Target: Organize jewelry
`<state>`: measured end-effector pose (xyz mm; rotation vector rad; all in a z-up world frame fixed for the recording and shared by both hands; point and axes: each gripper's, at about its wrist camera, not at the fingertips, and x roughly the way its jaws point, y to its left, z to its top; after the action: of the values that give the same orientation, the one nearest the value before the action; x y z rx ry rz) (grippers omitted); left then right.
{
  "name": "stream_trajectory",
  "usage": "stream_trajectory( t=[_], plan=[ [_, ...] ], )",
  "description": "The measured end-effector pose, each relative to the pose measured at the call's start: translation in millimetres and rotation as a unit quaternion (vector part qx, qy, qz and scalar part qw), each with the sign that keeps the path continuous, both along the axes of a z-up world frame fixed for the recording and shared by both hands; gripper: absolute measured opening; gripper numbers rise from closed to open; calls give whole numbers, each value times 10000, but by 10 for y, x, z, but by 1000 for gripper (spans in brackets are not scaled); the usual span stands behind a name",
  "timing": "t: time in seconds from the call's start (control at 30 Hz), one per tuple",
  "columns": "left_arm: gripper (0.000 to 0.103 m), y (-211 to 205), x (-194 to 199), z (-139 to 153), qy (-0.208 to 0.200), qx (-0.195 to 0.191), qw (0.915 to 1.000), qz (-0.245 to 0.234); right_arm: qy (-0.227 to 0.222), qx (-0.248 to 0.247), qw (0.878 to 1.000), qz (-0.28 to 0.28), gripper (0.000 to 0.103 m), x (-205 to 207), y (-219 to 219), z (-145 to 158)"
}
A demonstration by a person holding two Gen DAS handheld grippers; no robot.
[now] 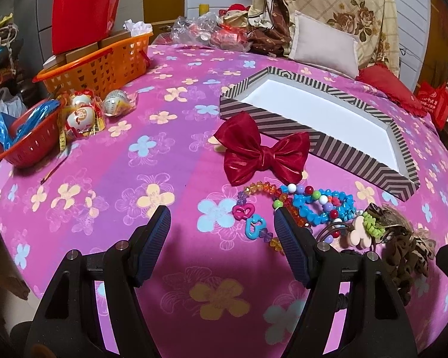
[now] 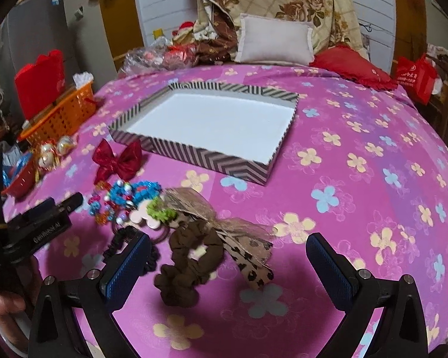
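Observation:
A striped box with a bare white inside lies open on the pink flowered bedspread. In front of it lie a red bow, blue and mixed bead bracelets, a green scrunchie, a brown scrunchie and a leopard-print bow clip. My left gripper is open and empty, just left of the beads. My right gripper is open, with the brown scrunchie and leopard clip between its fingers, untouched.
An orange basket with boxes and a red basket stand at the left edge, with wrapped balls beside them. A white pillow, a red cushion and bedding lie behind the box.

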<state>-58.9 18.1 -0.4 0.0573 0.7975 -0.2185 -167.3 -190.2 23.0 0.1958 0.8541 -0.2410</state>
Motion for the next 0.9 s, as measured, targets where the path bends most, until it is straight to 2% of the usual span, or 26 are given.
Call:
stream_trajectory(
  t=[0.1,0.2,0.43,0.7,0.9],
  plan=[
    [72,-14,9,-15,15,18,10000,-3,139,-71,9999,53,103,12,-24,-37],
    [72,-27,5,-22,11,35,10000,-16,-47,-263,9996,32,103,-26,-51,-65],
    [72,-34,17,-24,19,29,10000,-12,-49,-119,9999,-86,103,-84,-133,-69],
    [72,-26,34,-25,64,20,10000,9,34,-179,9998,-60,103,-100,-140,-77],
    [72,-22,50,-34,106,21,9999,29,170,-31,9998,29,103,-94,-174,-141]
  ],
)
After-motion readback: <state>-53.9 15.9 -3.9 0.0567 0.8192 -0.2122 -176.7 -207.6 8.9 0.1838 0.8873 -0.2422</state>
